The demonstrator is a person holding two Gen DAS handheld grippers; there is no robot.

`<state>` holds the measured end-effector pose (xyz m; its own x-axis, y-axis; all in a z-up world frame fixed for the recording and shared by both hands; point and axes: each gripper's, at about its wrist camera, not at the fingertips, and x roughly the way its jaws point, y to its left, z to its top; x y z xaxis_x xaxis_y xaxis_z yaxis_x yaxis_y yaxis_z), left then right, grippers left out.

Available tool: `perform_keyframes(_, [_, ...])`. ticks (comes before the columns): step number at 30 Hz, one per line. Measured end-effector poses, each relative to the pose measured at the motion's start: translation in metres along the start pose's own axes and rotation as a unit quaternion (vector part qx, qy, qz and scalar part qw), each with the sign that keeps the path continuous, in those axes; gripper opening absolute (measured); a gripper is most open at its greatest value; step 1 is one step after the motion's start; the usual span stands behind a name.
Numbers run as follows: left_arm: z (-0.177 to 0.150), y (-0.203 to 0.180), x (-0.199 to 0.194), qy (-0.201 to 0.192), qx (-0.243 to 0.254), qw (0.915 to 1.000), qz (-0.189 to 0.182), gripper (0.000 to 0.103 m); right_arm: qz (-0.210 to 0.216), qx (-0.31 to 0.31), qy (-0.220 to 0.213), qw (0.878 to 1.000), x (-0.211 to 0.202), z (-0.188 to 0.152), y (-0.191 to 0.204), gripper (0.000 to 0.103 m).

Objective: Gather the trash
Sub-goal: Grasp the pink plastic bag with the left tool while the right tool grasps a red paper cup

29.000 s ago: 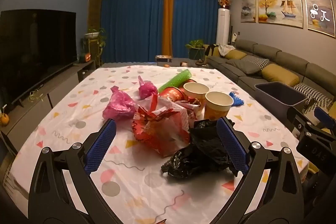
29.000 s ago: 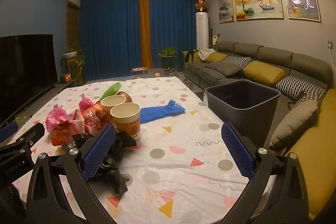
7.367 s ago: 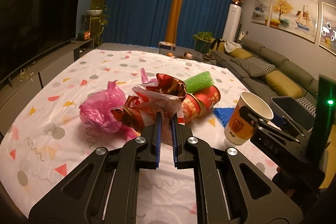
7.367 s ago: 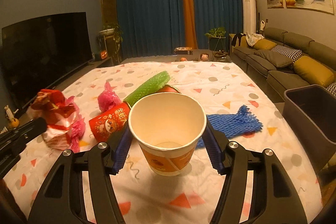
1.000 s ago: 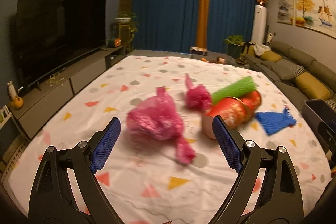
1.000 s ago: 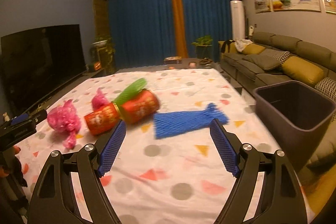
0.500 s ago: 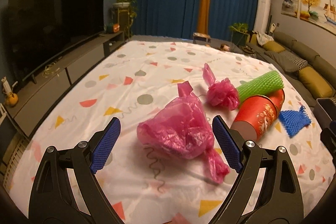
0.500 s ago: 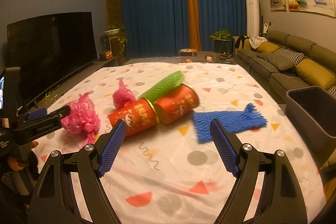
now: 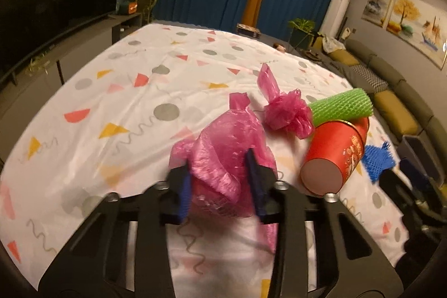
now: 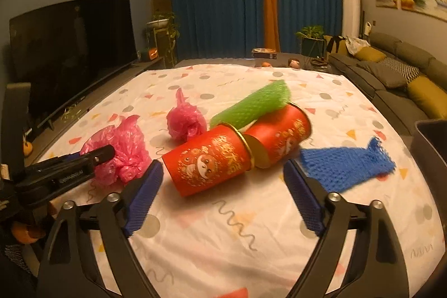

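Note:
My left gripper (image 9: 222, 180) is closed around a crumpled pink plastic bag (image 9: 223, 147) on the patterned tablecloth; the bag also shows in the right wrist view (image 10: 123, 147). A smaller pink bag (image 9: 285, 111) (image 10: 185, 122) lies beyond it. Two red paper cups lie on their sides, the near one (image 10: 208, 158) touching the far one (image 10: 282, 133); one shows in the left wrist view (image 9: 335, 155). A green foam net (image 10: 251, 105) (image 9: 342, 106) rests behind them. A blue foam net (image 10: 346, 161) (image 9: 377, 158) lies to the right. My right gripper (image 10: 223, 197) is open, just in front of the near cup.
A dark bin (image 10: 431, 144) stands off the table's right edge, with a sofa (image 10: 396, 69) beyond it. A TV (image 10: 69, 52) on a low cabinet runs along the left. The tablecloth (image 10: 223, 236) in front of the cups is bare.
My left gripper moved forward and closed on the larger pink bag. My right gripper moved closer to the red cups and stayed open.

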<state>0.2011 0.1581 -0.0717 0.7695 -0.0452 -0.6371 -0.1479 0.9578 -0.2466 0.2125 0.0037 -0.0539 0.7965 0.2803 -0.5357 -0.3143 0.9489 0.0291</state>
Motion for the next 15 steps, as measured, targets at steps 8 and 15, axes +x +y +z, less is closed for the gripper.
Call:
perform_keyframes(8, [0.000, 0.009, -0.011, -0.012, -0.021, 0.9996, -0.012, 0.020, 0.014, -0.033, 0.021, 0.999, 0.023, 0.006, -0.003, 0.097])
perform_keyframes(15, [-0.002, 0.010, -0.039, -0.032, -0.034, 0.9989, -0.010, 0.020, 0.024, -0.056, 0.047, 0.997, 0.044, 0.006, -0.002, 0.097])
